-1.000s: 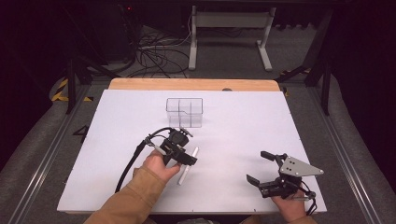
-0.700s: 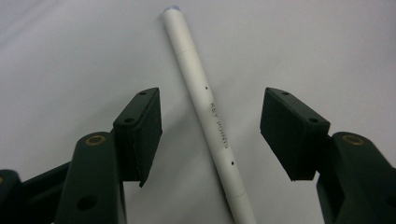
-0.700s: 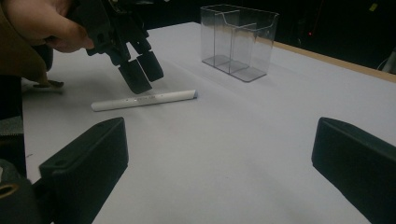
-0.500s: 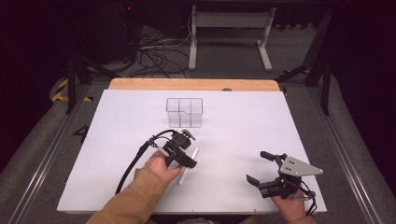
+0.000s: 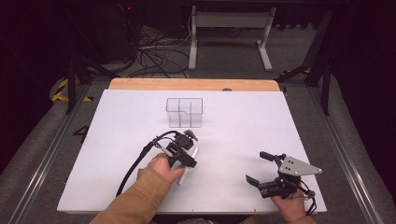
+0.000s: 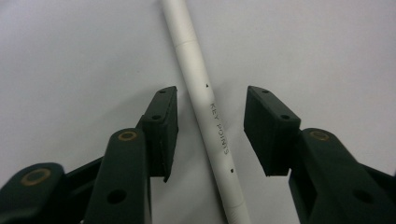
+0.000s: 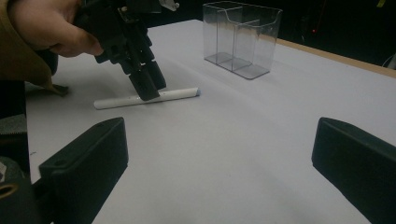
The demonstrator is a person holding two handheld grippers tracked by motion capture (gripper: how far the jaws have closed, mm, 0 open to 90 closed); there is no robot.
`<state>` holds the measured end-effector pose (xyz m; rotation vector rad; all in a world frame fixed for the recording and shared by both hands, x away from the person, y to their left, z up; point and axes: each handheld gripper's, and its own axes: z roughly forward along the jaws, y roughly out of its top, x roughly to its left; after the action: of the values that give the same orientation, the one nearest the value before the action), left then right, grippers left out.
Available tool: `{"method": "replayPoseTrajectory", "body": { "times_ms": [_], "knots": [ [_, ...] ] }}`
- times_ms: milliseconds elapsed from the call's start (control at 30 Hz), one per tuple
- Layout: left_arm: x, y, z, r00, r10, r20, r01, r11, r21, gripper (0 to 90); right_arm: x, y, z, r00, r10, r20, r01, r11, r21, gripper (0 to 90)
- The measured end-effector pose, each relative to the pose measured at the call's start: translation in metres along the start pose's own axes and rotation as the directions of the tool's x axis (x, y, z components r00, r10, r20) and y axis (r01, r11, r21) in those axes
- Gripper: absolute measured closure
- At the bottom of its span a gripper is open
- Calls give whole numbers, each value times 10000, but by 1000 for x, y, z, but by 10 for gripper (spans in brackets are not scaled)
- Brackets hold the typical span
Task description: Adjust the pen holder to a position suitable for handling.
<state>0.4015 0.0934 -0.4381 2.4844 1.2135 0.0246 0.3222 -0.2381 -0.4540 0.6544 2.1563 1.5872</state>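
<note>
White and slim, the pen (image 6: 208, 116) lies flat on the white table (image 5: 261, 126), near the middle and a little toward the person's side, with the words KEY POINTS printed along its barrel. The left claw (image 6: 211, 123) points down over it, one jaw on each side of the barrel; the jaws have just been closing, yet in the left gripper view a strip of table shows between each pad and the pen, so nothing is clamped. In the right gripper view the left claw's tips stand at the pen's middle, right down at the table. A clear plastic organizer (image 5: 184, 112) with several compartments stands upright farther back, apart from the pen. The right claw (image 5: 259, 168) rests near the table's front right corner, its jaws spread wide with nothing between them, well apart from the pen.
</note>
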Motion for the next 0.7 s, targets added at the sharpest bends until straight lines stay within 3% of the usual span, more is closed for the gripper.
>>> {"method": "replayPoseTrajectory", "body": {
  "times_ms": [200, 500, 700],
  "knots": [
    [-4, 2, 4, 9997, 111, -215, -107, 9997, 202, 652, 0, 0, 0, 10000, -9, -1, 9, 10000, -8, 39],
    [-4, 3, 7, 9970, -131, -764, 152, 9995, 266, 770, 1, 0, -1, 10000, -72, -12, 72, 10000, -61, 39],
    [-3, 3, 7, 9967, -235, -773, 258, 9993, 287, 778, 1, 0, 0, 9999, -102, 6, 102, 9999, -26, 39]
  ]
}}
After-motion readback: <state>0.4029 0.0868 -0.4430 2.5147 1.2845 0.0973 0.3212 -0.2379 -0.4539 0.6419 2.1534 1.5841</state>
